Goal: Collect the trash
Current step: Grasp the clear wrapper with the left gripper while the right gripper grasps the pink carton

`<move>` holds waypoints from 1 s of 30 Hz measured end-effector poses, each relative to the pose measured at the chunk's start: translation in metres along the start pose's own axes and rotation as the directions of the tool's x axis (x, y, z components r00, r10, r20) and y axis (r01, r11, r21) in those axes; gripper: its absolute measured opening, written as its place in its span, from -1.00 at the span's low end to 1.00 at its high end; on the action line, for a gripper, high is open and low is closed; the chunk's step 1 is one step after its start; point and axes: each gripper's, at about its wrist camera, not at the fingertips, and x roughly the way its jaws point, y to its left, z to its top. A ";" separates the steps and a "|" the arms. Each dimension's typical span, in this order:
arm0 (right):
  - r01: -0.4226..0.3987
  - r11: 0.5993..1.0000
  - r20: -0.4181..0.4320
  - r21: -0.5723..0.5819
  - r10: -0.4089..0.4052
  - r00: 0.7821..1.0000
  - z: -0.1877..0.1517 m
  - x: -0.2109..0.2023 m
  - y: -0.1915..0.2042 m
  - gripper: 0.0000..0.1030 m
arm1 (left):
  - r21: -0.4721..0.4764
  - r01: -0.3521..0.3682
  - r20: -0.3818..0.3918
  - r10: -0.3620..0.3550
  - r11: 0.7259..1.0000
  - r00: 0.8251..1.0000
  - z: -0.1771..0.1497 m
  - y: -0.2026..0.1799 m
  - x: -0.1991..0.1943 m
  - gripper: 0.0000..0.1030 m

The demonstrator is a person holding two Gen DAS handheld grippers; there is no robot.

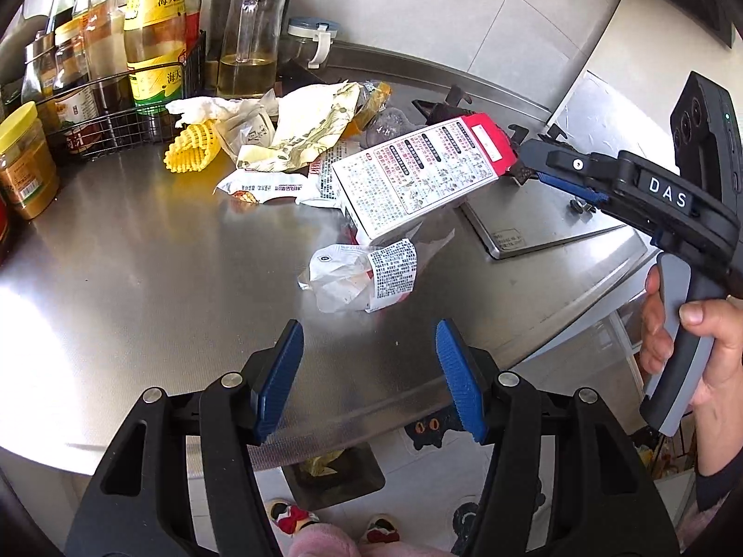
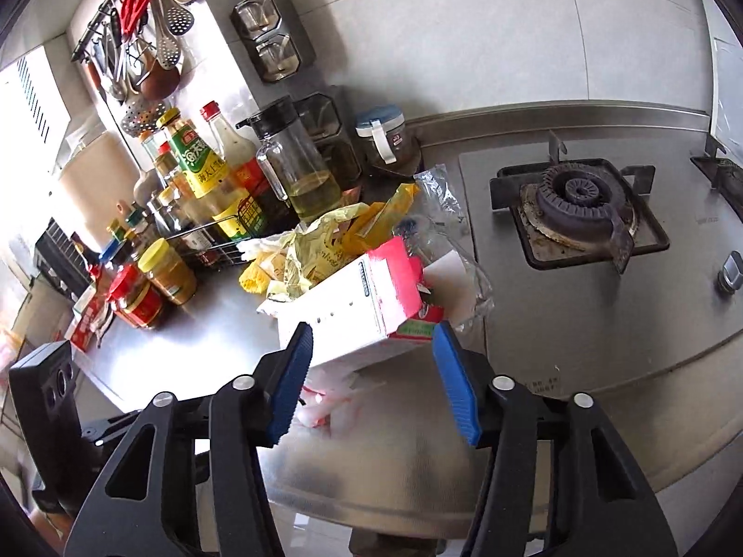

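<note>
Steel tabletop (image 1: 139, 255), litter heaped by the hob

Left gripper (image 1: 369, 371) gapes empty above a crumpled wrapper (image 1: 362, 274); right gripper (image 2: 371, 371) clamps the red-and-white carton (image 2: 367, 301), lifted clear; beyond, yellow wrappers (image 1: 311, 130), sauce bottles (image 1: 153, 23), grey tiled wall.

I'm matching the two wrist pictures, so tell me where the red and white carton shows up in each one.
Left wrist: red and white carton right of centre, its red end at the right claw.
Right wrist: carton at centre, between the blue pads.
Shared landmark: yellow-lidded jar.
</note>
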 end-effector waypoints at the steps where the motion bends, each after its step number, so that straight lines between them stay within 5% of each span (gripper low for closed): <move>1: 0.002 1.000 -0.003 0.005 -0.002 1.000 0.002 0.004 -0.001 -0.08 | 0.000 0.004 -0.005 -0.004 1.000 1.000 0.002 0.002 0.004 0.09; 17: -0.018 0.999 -0.046 0.046 0.020 0.999 0.018 0.038 -0.014 -0.09 | 0.092 0.054 -0.037 -0.051 0.994 0.998 0.028 0.001 0.052 0.06; 24: -0.042 0.999 -0.038 0.021 0.042 0.998 0.021 0.038 -0.008 -0.82 | 0.092 0.069 -0.054 -0.064 0.993 0.996 0.033 0.002 0.065 -0.63; 30: -0.043 0.999 -0.049 0.007 0.043 0.998 0.019 0.039 -0.001 -0.89 | 0.112 0.091 -0.071 -0.083 0.990 0.994 0.034 -0.003 0.071 -1.00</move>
